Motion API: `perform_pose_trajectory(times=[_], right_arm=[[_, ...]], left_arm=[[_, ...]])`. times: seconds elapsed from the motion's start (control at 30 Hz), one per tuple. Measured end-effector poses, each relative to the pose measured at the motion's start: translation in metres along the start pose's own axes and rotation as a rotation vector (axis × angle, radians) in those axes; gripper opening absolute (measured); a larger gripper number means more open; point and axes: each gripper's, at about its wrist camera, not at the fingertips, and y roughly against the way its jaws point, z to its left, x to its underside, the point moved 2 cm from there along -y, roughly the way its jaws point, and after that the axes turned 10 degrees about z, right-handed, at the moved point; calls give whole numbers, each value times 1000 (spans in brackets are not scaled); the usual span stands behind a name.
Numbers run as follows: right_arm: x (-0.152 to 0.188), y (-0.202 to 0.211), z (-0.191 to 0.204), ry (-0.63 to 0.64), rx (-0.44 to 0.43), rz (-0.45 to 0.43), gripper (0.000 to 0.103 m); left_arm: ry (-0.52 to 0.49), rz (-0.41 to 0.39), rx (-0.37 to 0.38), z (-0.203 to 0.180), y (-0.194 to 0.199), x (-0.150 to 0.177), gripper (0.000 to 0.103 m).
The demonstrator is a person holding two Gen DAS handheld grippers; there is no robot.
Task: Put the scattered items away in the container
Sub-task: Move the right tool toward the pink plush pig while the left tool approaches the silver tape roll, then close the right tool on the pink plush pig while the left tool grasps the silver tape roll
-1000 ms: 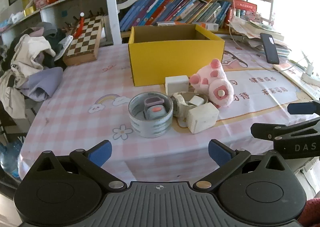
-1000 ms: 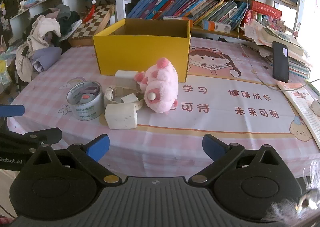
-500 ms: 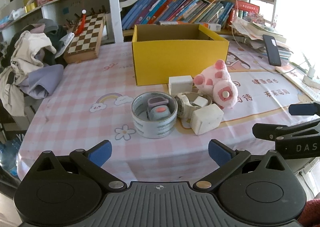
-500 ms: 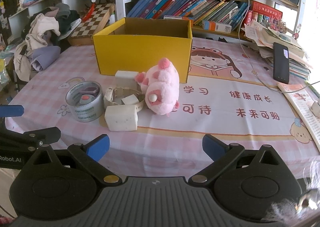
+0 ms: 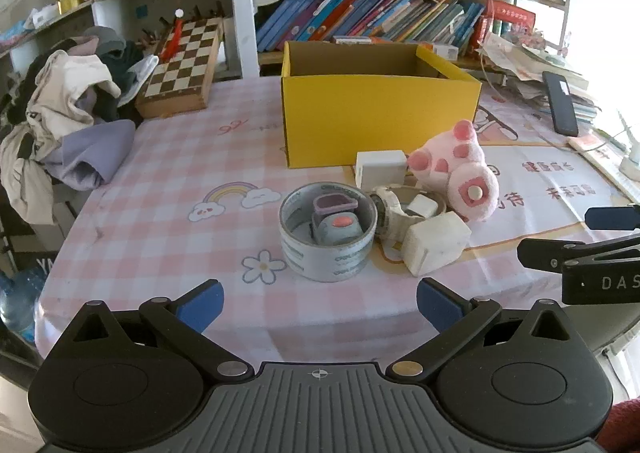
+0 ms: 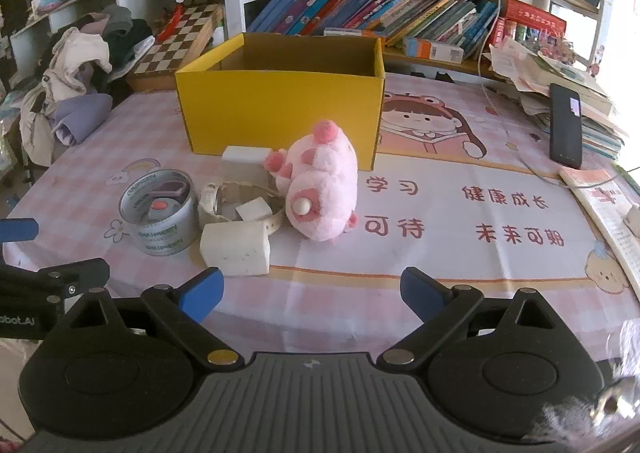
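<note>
Nothing is held yet. The left gripper [image 5: 320, 303] is spread wide and empty, short of the items; the right gripper [image 6: 311, 293] is likewise wide open with nothing between its fingers. Both are kept low at the near edge of the table [image 5: 168, 173].

Landmark: yellow box [image 5: 380, 121], open-topped, apparently empty as far as its inside is seen. All scattered items are bunched just in front of it. A small white block [image 5: 381, 169] is set close against the box front. A pink plush toy [image 6: 320, 189] lies on its side beside that block. Nearer than the box, a tape roll [image 5: 328, 231] stands with a small grey gadget [image 5: 335, 221] inside its ring. A white watch [image 6: 240, 207] is touching the tape roll, and a white sponge block [image 6: 236, 249] lies nearest of all.

Step judged: approach before the first pick. The next move calls for one gripper to be advanced and closed on an outer item, probably the sponge block or the plush toy, without the pile being shoved against the box.
</note>
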Motion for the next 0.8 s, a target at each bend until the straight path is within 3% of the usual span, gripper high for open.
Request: perform_pose_trajectory(times=[0.8], right_arm=[[-44, -45, -16, 16, -31, 66, 94]], left_arm=[[29, 69, 6, 5, -46, -29, 103]])
